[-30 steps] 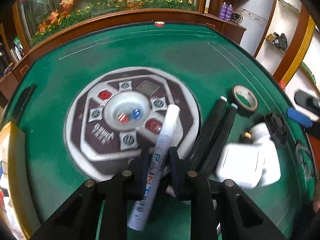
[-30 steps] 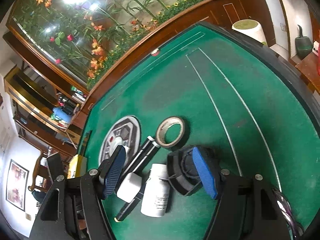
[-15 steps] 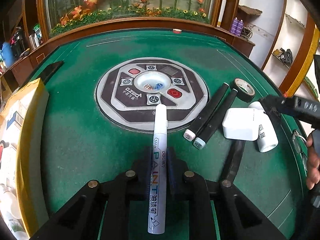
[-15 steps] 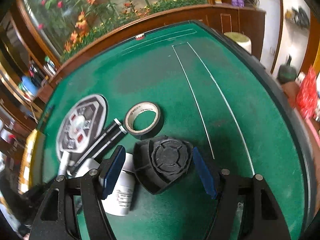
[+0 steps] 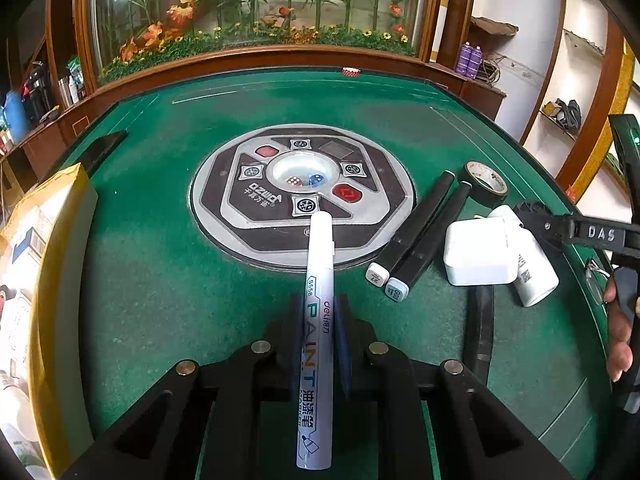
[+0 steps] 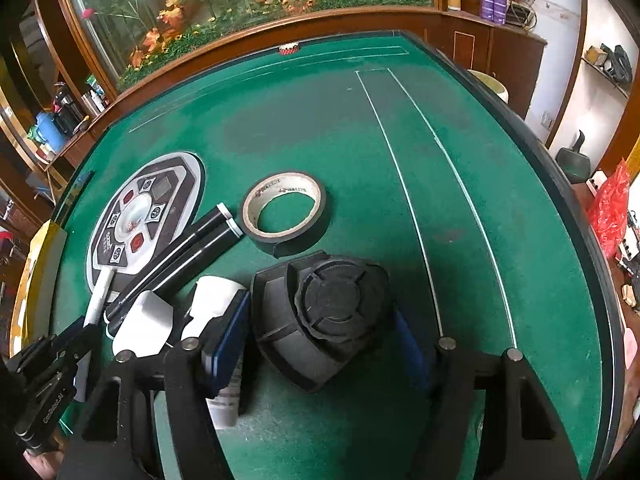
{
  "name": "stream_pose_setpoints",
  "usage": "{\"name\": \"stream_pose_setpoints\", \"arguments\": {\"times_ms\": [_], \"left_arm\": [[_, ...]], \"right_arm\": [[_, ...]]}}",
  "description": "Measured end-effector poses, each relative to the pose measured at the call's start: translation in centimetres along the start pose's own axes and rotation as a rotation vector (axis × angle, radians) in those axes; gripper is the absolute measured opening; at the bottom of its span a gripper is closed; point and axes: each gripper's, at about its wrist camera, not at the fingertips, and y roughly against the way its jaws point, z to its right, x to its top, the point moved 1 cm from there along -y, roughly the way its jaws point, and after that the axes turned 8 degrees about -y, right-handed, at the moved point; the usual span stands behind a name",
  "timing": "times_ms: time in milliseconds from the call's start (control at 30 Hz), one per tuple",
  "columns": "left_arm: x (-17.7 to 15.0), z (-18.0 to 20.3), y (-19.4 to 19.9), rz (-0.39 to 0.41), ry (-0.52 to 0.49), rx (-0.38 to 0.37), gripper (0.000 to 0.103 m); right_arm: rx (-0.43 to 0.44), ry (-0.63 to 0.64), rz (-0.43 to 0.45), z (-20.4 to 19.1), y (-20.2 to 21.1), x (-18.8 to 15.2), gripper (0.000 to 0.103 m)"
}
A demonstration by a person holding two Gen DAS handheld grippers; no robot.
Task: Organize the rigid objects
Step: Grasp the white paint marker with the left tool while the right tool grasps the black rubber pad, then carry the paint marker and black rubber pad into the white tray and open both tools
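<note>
Our left gripper [image 5: 320, 320] is clamped tight on the white paint marker [image 5: 318, 300], whose capped tip reaches onto the near edge of the table's grey octagonal centre panel [image 5: 240, 216]. Our right gripper [image 6: 320, 320] is closing around the black three-cornered plastic piece [image 6: 324, 316], which sits between its blue pads just nearer us than the roll of black tape [image 6: 286, 212]. Left of that piece lie the white charger block [image 6: 144, 326], white bottle [image 6: 214, 304] and two black markers [image 6: 192, 252], all right of the panel.
</note>
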Motion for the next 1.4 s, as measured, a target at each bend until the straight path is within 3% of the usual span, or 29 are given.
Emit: {"name": "stream_pose_setpoints", "arguments": {"times_ms": [167,400,600,867,1233,1400], "left_arm": [[0.0,-0.6,0.4,0.03,0.047,-0.024,0.014],[0.1,-0.8,1.0,0.061,0.077,-0.026,0.014],[-0.3,-0.6,2.6,0.085,0.097,-0.024,0.014],[-0.7,-2.6,6.7,0.149,0.146,-0.012,0.014],[-2.7,-8.7,12.0,0.241,0.279,0.053,0.014],[-4.1,-12.1,13.6,0.254,0.341,0.094,0.014]], "right_arm": [[0.034,-0.033,0.085,0.0,1.8,0.3,0.066],[0.189,0.038,0.173,-2.9,4.3,-0.4,0.066],[0.262,0.152,0.12,-6.4,3.7,-2.3,0.066],[0.296,0.156,0.107,-6.4,3.9,-2.4,0.066],[0.353,0.243,0.097,-9.0,4.1,-4.3,0.066],[0.419,0.29,0.046,-11.6,4.6,-5.7,0.066]]}}
